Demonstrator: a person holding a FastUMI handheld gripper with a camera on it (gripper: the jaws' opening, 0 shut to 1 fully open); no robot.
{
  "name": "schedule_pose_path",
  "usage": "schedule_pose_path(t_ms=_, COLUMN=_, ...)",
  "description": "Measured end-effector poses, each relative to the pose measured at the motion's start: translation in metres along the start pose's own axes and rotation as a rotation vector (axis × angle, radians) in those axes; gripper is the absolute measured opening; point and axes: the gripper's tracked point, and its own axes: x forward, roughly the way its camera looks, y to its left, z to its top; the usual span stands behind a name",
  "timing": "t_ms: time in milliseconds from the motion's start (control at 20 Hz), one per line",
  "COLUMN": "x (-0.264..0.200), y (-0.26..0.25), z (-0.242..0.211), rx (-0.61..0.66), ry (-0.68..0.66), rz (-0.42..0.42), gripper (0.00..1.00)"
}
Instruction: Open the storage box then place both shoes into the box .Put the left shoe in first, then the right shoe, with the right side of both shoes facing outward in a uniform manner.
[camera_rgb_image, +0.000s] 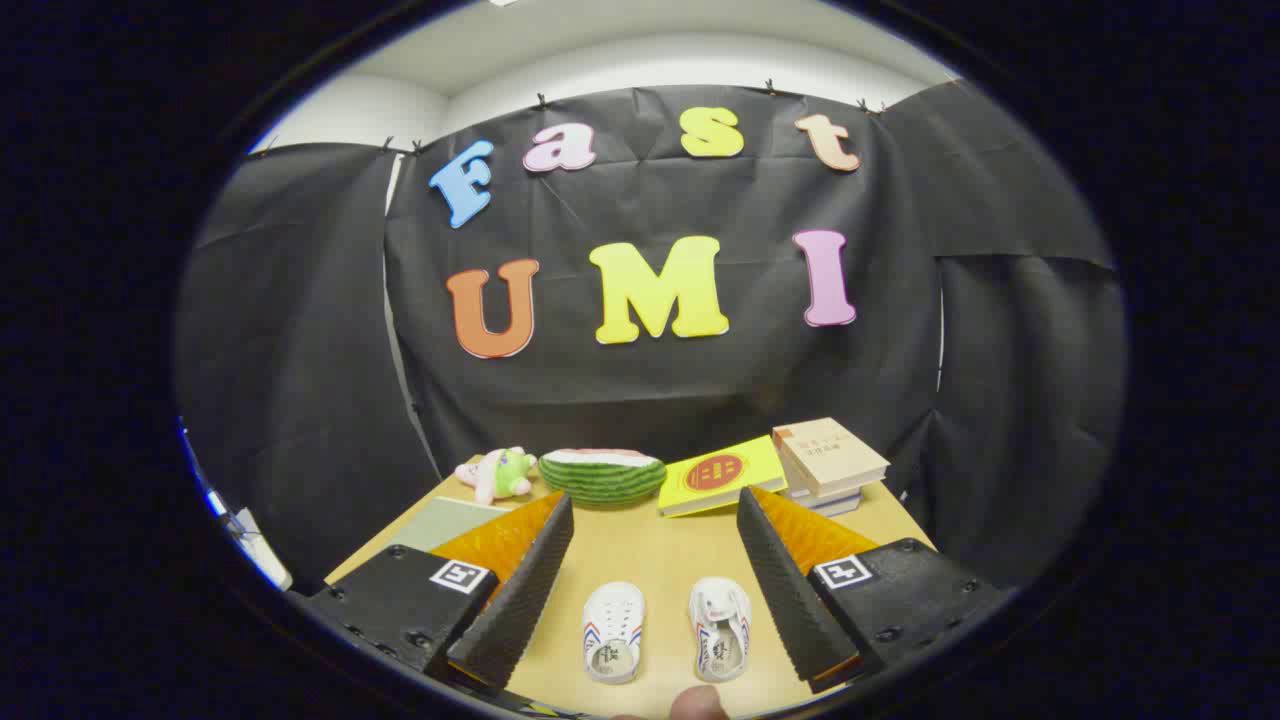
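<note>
- My gripper (655, 505): lower centre of the frame, fingers spread wide, holding nothing, raised above the table.
- Light wooden tabletop (640, 545): lower centre, running back to the black cloth wall.
- Left small white shoe with blue and red side stripes (612, 632): bottom centre, on the table between my fingers, toe pointing away from me.
- Right small white shoe of the same pattern (720, 628): just beside the first, the two apart and roughly parallel, also between my fingers.
- Storage box: I cannot make it out among the things on the table.
- Striped green watermelon slice with a pale cut face (602, 473): mid-frame, at the far edge of the table beyond my fingertips.
- Pink and green plush toy (497, 472): just left of the watermelon slice.
- Yellow book with a red round mark (722, 475): right of the watermelon slice, tilted, leaning toward the stack.
- Stack of beige books (828, 462): far right corner of the table.
- Grey-green flat mat (445, 522): left part of the table, partly behind my left finger.
- A fingertip (697, 704): at the very bottom edge.
</note>
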Motion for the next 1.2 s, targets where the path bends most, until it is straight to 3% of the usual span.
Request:
schedule_pose_path(t_ms=500, x=-0.002, y=0.026, z=-0.013, rx=-0.006, ry=0.04, rz=0.092, gripper=1.0)
schedule_pose_path(t_ms=1200, x=0.003, y=0.038, z=-0.028, rx=-0.01, ry=0.074, rz=0.135, gripper=1.0)
